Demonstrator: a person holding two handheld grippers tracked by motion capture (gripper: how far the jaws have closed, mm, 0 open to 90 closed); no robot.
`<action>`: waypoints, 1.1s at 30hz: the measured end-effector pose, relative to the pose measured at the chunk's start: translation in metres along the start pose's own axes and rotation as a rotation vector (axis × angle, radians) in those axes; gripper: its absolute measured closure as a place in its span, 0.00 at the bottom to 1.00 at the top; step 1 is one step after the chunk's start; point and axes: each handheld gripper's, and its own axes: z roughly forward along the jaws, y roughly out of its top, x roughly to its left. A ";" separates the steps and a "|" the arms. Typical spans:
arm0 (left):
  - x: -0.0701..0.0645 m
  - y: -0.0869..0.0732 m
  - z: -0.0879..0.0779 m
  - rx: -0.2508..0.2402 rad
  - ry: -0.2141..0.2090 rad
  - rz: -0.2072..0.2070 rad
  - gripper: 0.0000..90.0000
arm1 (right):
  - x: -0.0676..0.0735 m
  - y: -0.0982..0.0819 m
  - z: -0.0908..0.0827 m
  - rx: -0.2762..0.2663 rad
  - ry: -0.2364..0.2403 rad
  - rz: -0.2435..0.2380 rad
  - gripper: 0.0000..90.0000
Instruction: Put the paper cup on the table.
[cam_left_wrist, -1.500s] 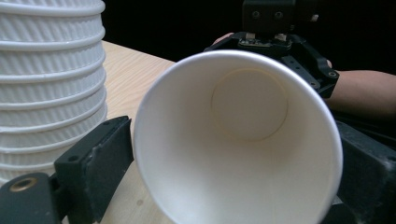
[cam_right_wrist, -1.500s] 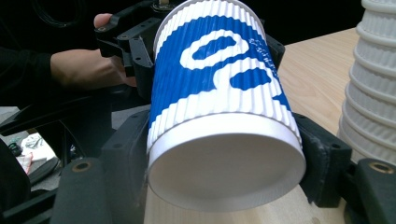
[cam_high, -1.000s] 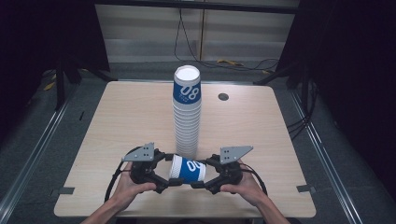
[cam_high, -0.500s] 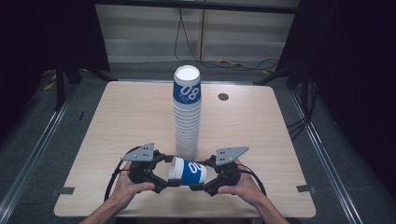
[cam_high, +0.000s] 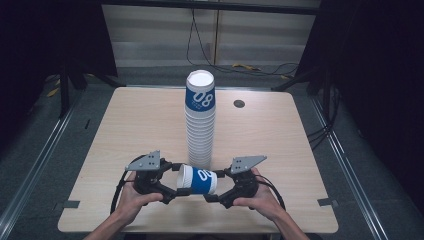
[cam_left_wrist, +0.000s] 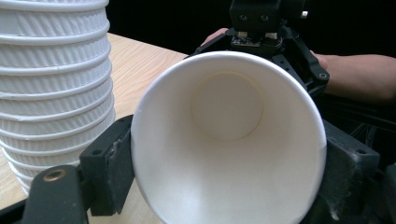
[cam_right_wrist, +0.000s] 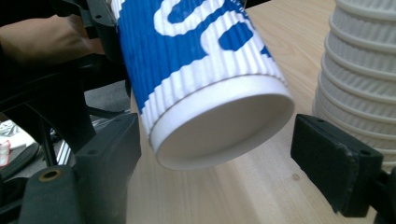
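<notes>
A blue-and-white ribbed paper cup (cam_high: 197, 180) lies level above the table's front, between my two grippers. My left gripper (cam_high: 172, 187) is shut on its rim end; in the left gripper view the pads press both sides of the open mouth (cam_left_wrist: 229, 154). My right gripper (cam_high: 215, 192) is at the cup's base (cam_right_wrist: 219, 135). Its jaws have just been opening, and the base sits between them with a gap to the right pad (cam_right_wrist: 327, 154). A tall stack of the same cups (cam_high: 200, 130) stands upright just behind.
The wooden table (cam_high: 125, 125) has a round cable hole (cam_high: 239, 104) at the back right. The stack's ribbed white side is close beside both grippers (cam_left_wrist: 51, 84) (cam_right_wrist: 359, 70). Dark floor and metal rails surround the table.
My right gripper's jaws have spread apart off the cup's base. Both hands and the cup stay where they were; the left gripper keeps its hold.
</notes>
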 end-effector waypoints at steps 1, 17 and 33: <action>0.000 0.001 -0.001 0.005 0.001 0.005 0.20 | 0.000 0.000 0.000 0.006 -0.002 -0.003 0.17; 0.001 0.007 -0.015 0.018 0.038 -0.047 0.20 | -0.002 0.001 -0.012 0.038 -0.102 -0.012 0.17; 0.019 0.011 -0.042 0.061 0.138 -0.096 0.20 | -0.011 -0.007 -0.031 0.014 -0.210 0.024 0.19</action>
